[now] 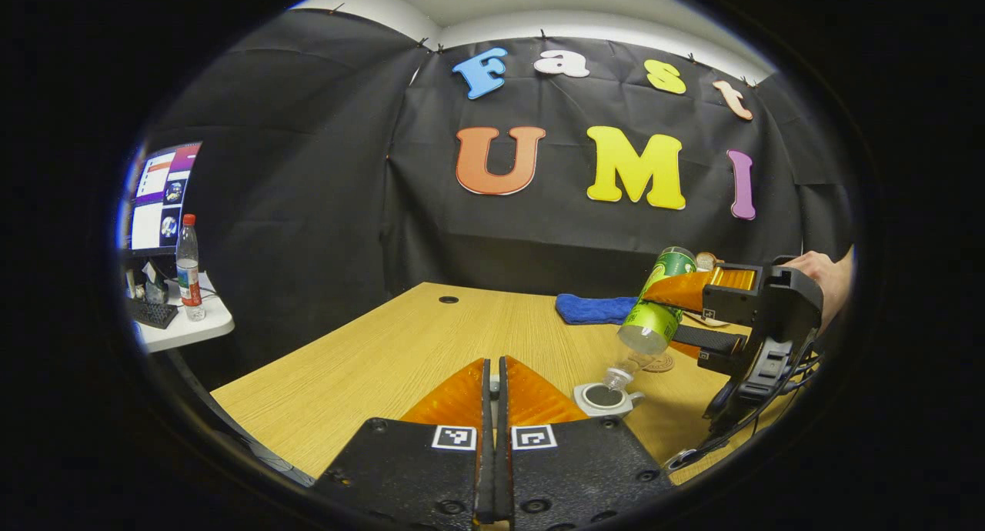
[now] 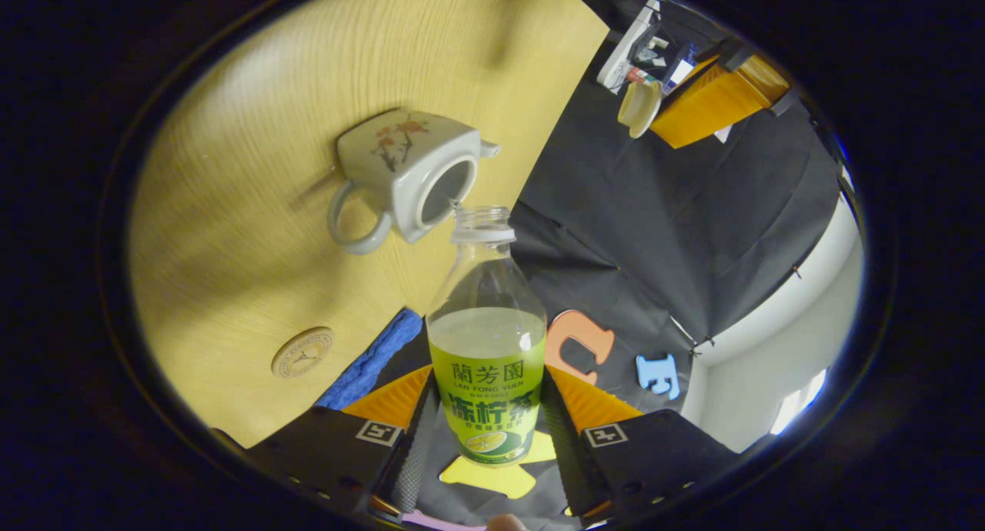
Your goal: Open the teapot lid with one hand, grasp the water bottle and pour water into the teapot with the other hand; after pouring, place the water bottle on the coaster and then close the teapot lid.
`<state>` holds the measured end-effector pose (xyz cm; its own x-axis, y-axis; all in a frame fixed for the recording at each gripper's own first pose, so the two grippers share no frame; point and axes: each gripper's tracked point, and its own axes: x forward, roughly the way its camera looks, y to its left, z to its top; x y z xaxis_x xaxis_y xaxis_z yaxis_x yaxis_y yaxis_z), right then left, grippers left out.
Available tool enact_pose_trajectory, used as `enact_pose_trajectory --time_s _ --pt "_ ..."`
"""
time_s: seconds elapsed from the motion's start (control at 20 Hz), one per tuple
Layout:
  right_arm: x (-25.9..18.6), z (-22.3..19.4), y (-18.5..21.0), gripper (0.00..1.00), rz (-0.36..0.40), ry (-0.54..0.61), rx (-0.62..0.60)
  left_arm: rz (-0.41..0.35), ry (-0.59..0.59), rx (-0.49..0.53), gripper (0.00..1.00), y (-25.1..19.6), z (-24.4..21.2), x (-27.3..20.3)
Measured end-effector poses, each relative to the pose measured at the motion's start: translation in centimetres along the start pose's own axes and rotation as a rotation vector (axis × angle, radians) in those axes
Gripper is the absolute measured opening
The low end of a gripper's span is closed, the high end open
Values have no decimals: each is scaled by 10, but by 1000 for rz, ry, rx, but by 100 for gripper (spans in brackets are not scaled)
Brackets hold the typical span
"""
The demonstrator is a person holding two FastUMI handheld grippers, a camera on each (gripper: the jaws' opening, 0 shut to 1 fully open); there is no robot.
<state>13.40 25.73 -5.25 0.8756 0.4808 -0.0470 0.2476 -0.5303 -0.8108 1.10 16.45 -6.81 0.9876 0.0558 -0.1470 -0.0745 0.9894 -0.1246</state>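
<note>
Right gripper (image 2: 486, 431) clamped one tilted water bottle (image 2: 486, 338) over one open teapot (image 2: 408, 178) — left gripper (image 1: 496, 385) closed, pinching the lid (image 2: 639, 108).

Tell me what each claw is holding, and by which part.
Right claw grips the water bottle by its labelled lower body, one finger on each side. Left claw pinches the teapot lid; which part of it cannot be told.

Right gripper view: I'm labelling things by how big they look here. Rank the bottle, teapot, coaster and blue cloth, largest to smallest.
1. Bottle, though it is nearest the camera.
2. Teapot.
3. Blue cloth, partly hidden, so unsure.
4. Coaster.
</note>
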Motion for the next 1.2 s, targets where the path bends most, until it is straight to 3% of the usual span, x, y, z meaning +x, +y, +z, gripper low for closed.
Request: enact_pose_trajectory --time_s 0.6,0.95,1.2 --pt "0 0 2 71 -1 0 20 -1 -6 7 2 1 2 -3" --pt "-8 5 39 71 172 21 457 19 -12 0 2 10 6 -5" --pt "-22 11 37 72 249 16 850 10 -12 19 3 1 7 -5"
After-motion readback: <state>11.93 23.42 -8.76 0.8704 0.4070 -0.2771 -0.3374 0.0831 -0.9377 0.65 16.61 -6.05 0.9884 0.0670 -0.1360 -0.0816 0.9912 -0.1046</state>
